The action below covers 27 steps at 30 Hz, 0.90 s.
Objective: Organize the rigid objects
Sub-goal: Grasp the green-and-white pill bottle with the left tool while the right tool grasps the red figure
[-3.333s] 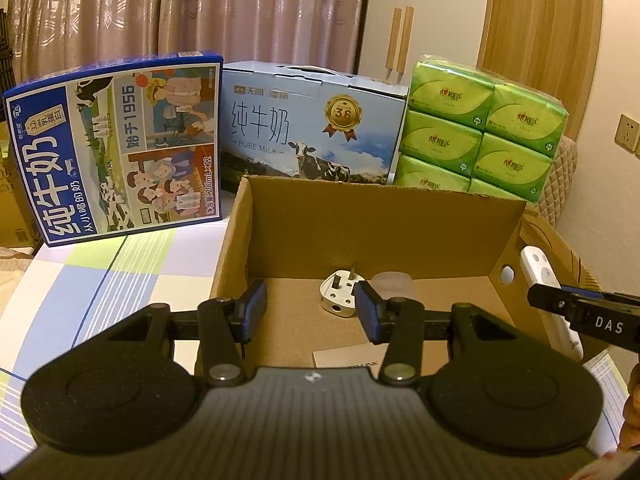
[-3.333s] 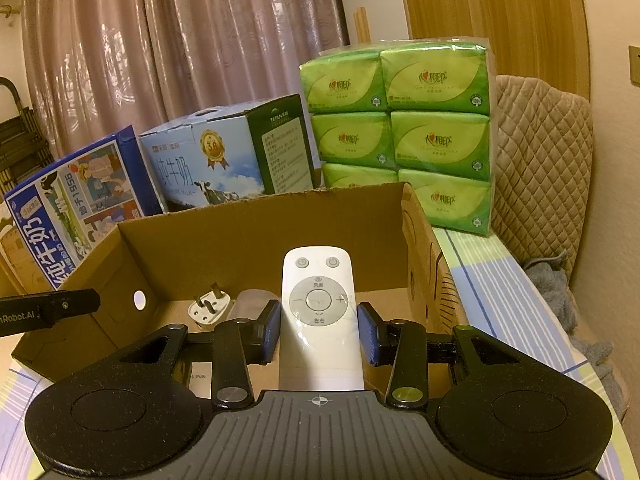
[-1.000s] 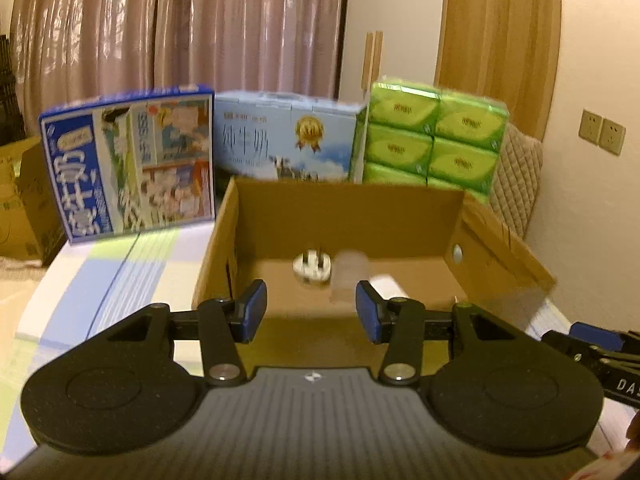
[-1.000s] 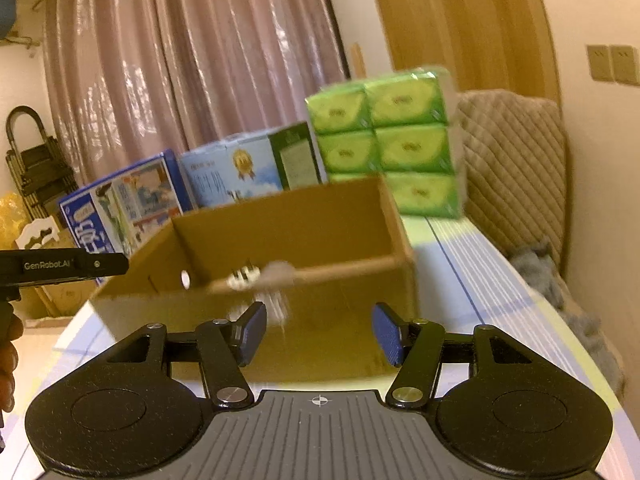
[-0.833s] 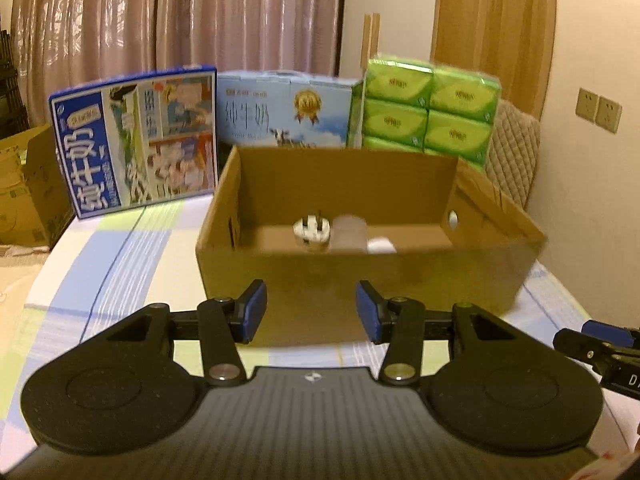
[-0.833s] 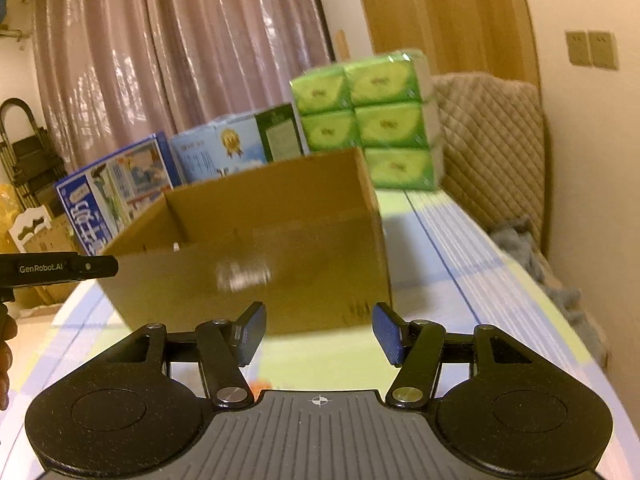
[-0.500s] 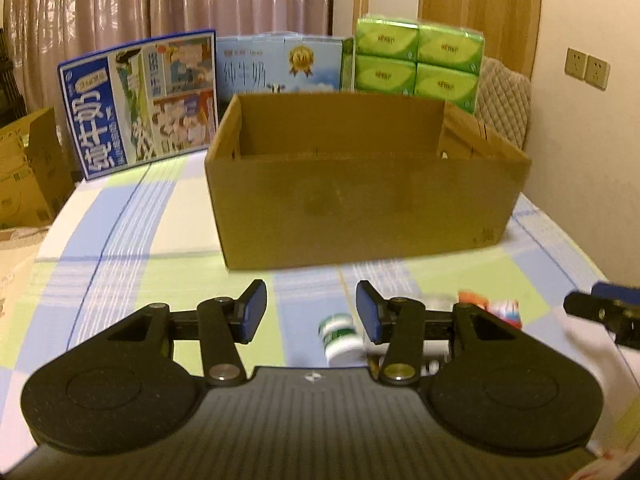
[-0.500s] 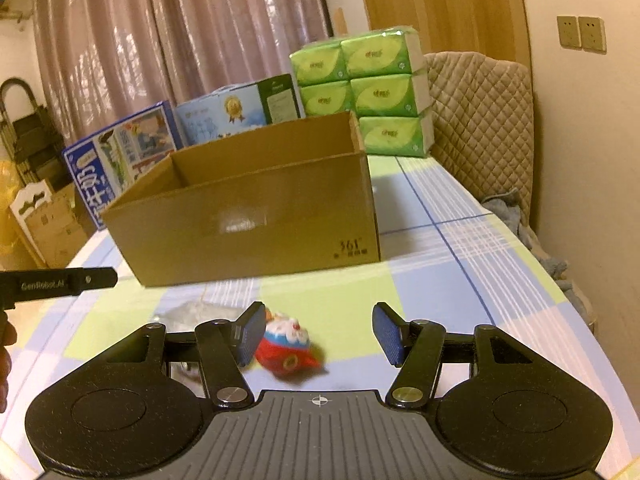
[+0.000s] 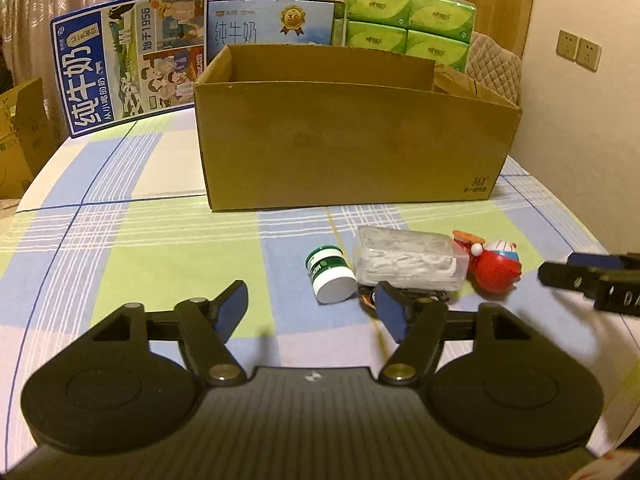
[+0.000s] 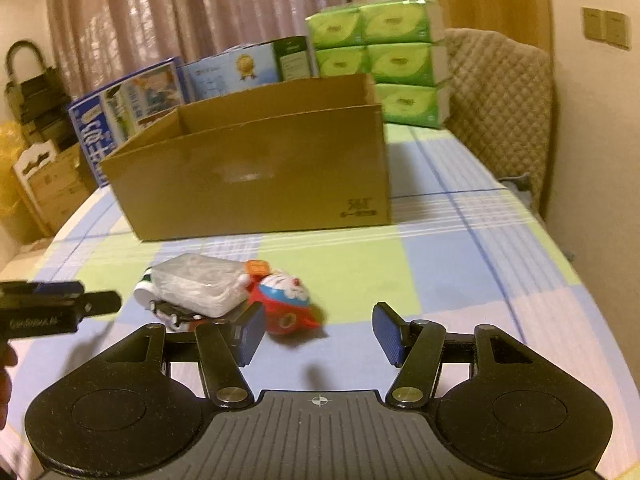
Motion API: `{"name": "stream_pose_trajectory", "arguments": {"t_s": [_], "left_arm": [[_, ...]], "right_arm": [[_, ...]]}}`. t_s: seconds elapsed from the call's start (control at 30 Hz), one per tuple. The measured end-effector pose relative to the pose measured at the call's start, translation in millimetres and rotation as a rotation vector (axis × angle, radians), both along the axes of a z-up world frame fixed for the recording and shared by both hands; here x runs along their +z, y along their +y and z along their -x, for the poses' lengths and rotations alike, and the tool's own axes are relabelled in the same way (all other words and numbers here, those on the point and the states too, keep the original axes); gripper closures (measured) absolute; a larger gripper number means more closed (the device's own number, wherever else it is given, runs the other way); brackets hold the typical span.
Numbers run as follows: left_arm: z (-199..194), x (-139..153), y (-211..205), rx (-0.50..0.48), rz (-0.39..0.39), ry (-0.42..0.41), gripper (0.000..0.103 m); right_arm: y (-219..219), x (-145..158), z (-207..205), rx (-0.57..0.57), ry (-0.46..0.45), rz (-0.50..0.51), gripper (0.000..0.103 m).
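Observation:
An open cardboard box (image 9: 352,148) (image 10: 256,176) stands on the checked tablecloth. In front of it lie a small green-and-white bottle (image 9: 330,269) on its side, a clear plastic case (image 9: 412,258) (image 10: 198,284), a red and blue toy figure (image 9: 494,264) (image 10: 286,300) and a small dark toy car (image 10: 174,312) under the case. My left gripper (image 9: 310,308) is open and empty, just short of the bottle. My right gripper (image 10: 318,332) is open and empty, its left finger beside the toy figure.
Two milk cartons (image 9: 132,60) (image 9: 272,26) and a stack of green tissue packs (image 9: 408,24) (image 10: 380,56) stand behind the box. A quilted chair (image 10: 500,120) is at the right. Cardboard boxes (image 10: 52,188) sit off the table's left.
Both grippers have drawn back from the box and lowered toward the objects in front of it. The remote held by the right gripper 3.3 s ago is gone from its fingers.

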<state>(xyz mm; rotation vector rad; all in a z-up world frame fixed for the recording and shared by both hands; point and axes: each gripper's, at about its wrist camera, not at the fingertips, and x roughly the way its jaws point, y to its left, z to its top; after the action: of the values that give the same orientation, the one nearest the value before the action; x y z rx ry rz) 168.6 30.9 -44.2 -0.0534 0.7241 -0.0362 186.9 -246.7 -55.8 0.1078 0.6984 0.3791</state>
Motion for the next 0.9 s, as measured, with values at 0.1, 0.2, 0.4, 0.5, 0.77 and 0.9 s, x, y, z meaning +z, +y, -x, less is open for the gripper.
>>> {"name": "stream_pose_trajectory", "arguments": {"t_s": [0.1,0.2,0.4,0.5,0.77,0.9], "left_arm": [[-2.7,-2.0,-1.8,-0.01,0.01,0.005,0.036],[-5.0,-5.1,-4.9,-0.025,0.005,0.014,0.036],[-10.5,-9.5,-4.4,-0.023,0.003,0.024,0.036],[-12.6,-11.2,-3.5,-0.019,0.012,0.031,0.036],[-17.4,-14.7,-6.2,-0.027,0.011,0.041,0.036],[-18.6,-16.9,-7.2,-0.029,0.011,0.048,0.036]], "right_arm": [[7.1,-3.7,-4.7,0.026,0.011,-0.001,0.047],[12.8,-5.3,-11.5,0.052,0.009,0.005,0.047],[20.0,-12.1,-31.0,0.099,0.032,0.035,0.047],[23.0,-18.7,-40.5,0.113,0.053,0.052,0.047],[30.4,-25.1,-56.5,0.147,0.067,0.04,0.047],[31.1,-28.5,-62.3,0.143,0.091,0.024,0.047]]}}
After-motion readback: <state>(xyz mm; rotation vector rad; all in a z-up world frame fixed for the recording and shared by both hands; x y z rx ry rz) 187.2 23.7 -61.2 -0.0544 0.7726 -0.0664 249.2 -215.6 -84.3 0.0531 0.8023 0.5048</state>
